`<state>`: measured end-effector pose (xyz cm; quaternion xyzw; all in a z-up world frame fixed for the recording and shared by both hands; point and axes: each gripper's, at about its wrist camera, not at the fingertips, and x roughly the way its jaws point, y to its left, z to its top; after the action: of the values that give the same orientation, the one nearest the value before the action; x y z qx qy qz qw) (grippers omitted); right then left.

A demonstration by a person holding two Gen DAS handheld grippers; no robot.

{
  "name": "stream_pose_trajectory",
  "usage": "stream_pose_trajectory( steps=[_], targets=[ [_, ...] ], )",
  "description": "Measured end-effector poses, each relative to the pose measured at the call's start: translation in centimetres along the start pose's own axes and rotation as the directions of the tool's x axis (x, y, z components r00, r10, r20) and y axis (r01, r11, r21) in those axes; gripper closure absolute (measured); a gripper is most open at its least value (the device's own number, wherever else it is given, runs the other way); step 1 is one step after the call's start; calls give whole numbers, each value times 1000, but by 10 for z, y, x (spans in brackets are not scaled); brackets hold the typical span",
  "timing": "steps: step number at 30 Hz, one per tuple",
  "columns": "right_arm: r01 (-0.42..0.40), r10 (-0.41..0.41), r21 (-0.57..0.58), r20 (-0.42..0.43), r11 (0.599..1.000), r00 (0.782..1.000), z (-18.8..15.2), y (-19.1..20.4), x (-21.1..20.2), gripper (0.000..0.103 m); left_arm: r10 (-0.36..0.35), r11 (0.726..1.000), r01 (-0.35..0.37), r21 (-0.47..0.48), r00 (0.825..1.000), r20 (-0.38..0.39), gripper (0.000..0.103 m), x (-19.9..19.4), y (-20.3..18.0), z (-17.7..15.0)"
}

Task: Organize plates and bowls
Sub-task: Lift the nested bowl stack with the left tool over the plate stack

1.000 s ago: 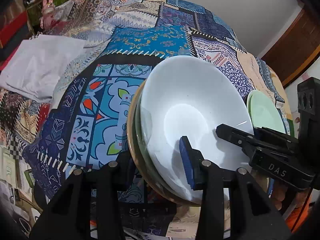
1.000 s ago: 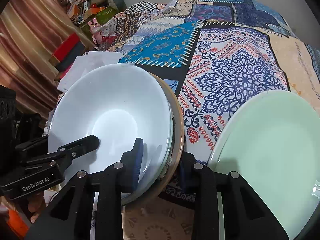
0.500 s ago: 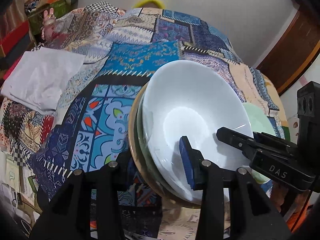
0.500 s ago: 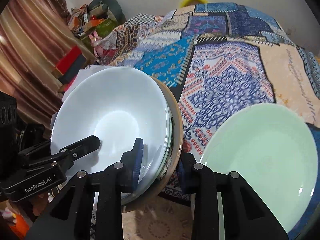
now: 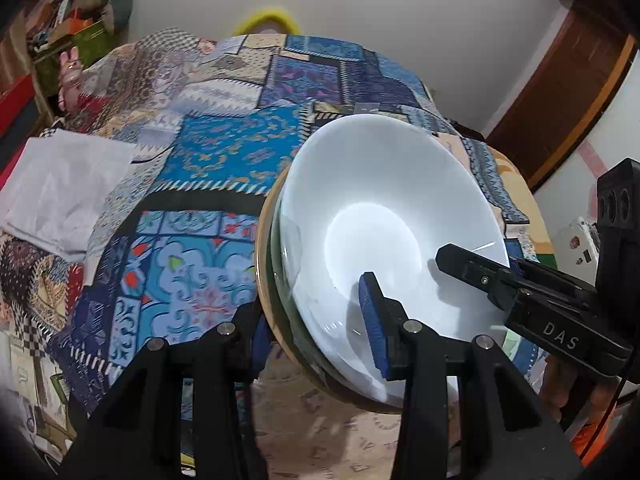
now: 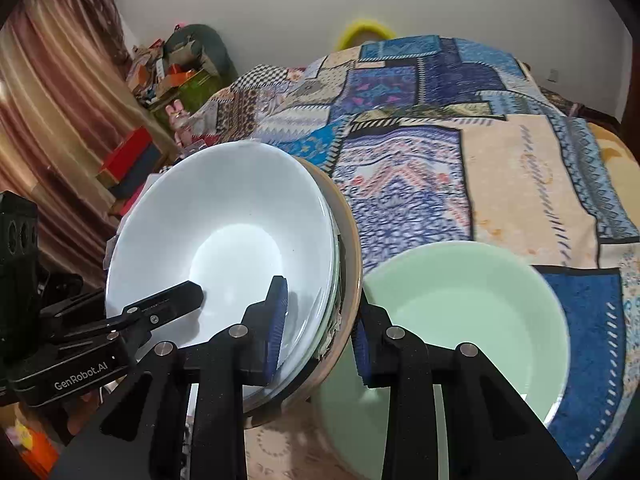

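Observation:
A nested stack of bowls hangs tilted above the bed, held from both sides. Its top bowl is white (image 5: 384,216) (image 6: 224,224), thin greenish rims lie under it, and the outermost bowl is tan (image 5: 265,268) (image 6: 353,248). My left gripper (image 5: 316,320) is shut on the stack's near left rim, one blue pad inside the white bowl and the other finger outside the tan one. My right gripper (image 6: 320,332) is shut on the opposite rim the same way. A pale green plate (image 6: 460,320) lies on the bedspread, below and right of the stack.
A patchwork bedspread (image 6: 520,184) covers the bed under both grippers. A white folded cloth (image 5: 64,184) lies on its left part. Boxes and clutter (image 6: 168,64) stand by a brown curtain at the far left. A wooden door (image 5: 560,92) is at the right.
Both grippers have risen with the bowl stack between them. The bed and the green plate have dropped away below, and more of the back wall shows.

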<state>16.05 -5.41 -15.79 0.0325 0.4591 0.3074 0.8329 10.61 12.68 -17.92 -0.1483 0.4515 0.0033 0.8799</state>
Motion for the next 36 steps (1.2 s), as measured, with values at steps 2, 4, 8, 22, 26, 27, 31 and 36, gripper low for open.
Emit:
stream_pose_trajectory(
  steps=[2,4,8,22,26,27,31,36],
  targets=[
    [8,-9,9,8,1000,1000,-1,-7,-6,76,-7,1000,7,12,1000,1,62,1,-9,2],
    [18,-18,19,17,1000,1000,-2,-15,-12,76,-16,1000,16,26,1000,2,62,2,-18,4],
    [32,-34,38,29,999,999,-3,-28,-23,76,-31,998,31,49,1000,1,62,5,-37,7],
    [73,-78,101,48,992,996,-19,-69,-50,76,-75,989,79,124,996,-39,62,25,-92,6],
    [80,-86,115,44,990,995,-22,-80,-53,76,-81,987,87,133,995,-56,62,32,-102,3],
    [82,-87,121,43,989,995,-24,-83,-54,76,-80,987,88,136,995,-61,62,34,-105,2],
    [87,-92,137,35,987,995,-29,-92,-56,76,-80,985,91,149,994,-79,62,41,-114,-1],
    [91,-95,158,17,983,995,-35,-100,-53,76,-74,983,90,159,992,-105,62,51,-121,-6]
  ],
)
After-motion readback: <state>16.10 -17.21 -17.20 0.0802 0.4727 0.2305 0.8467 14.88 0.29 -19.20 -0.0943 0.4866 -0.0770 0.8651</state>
